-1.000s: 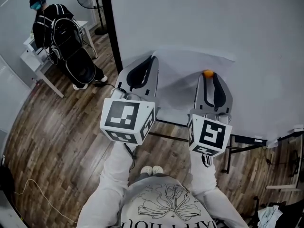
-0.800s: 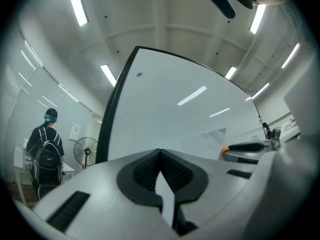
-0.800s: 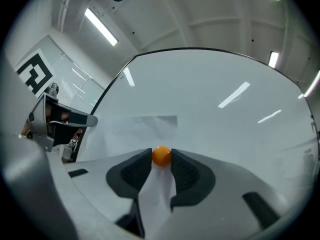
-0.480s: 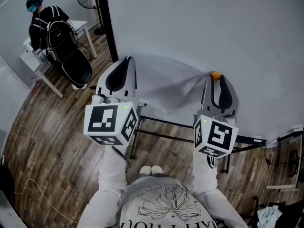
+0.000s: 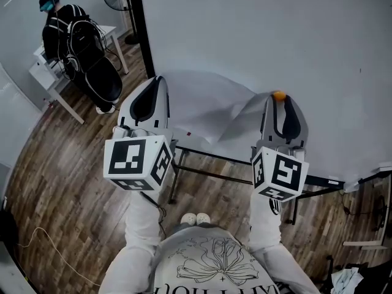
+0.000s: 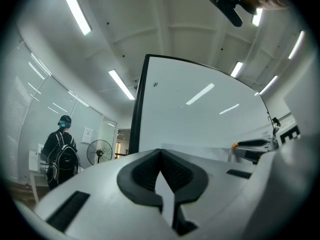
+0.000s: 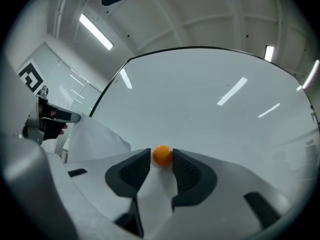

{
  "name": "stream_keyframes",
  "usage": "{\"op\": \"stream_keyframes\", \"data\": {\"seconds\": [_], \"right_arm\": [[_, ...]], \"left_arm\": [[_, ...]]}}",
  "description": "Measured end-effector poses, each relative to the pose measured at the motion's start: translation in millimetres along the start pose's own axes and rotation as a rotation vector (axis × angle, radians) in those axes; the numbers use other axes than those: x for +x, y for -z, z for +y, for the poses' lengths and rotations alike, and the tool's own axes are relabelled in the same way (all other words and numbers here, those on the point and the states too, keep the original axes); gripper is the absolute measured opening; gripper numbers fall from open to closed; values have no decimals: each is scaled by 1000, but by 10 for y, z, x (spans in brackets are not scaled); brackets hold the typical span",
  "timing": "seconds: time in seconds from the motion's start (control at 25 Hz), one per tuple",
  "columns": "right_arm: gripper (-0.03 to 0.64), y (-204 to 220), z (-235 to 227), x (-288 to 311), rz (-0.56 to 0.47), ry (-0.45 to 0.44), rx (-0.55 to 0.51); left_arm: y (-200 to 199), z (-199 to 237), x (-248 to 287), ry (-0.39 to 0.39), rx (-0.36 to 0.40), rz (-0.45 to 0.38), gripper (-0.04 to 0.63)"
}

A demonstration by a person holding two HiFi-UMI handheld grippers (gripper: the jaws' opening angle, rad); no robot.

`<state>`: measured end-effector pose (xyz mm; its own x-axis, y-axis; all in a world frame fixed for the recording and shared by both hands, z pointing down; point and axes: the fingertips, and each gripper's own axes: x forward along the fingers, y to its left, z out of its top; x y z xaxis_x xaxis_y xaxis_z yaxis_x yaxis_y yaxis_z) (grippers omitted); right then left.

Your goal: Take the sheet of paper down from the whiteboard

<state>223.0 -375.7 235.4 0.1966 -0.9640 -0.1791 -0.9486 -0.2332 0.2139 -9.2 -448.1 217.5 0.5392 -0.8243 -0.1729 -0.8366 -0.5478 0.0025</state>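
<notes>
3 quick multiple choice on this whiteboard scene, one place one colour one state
1. Where is the magnet? A on the floor; B between the right gripper's jaw tips; C on the standing fan.
2. The magnet's colour? A orange; B green; C black.
3. The left gripper is: A wide open; B shut on the sheet of paper; C shut on the magnet.
Key: B, it sits between that gripper's opening jaws; A, plainly orange; B, its jaws meet on the sheet's corner.

Left gripper (image 5: 159, 80) fingers closed, apparently on the sheet (image 5: 208, 103), right gripper (image 5: 278, 101) fingers opening, orange ball (image 5: 278, 95) between.
</notes>
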Motion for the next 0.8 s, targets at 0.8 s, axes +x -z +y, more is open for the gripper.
{"op": "stream_keyframes", "data": {"seconds": [0.8], "right_arm": [[17,62,78,-151,22,-24,125]], "left_arm": [[190,-21,-297,-20,-19,44,5]]}}
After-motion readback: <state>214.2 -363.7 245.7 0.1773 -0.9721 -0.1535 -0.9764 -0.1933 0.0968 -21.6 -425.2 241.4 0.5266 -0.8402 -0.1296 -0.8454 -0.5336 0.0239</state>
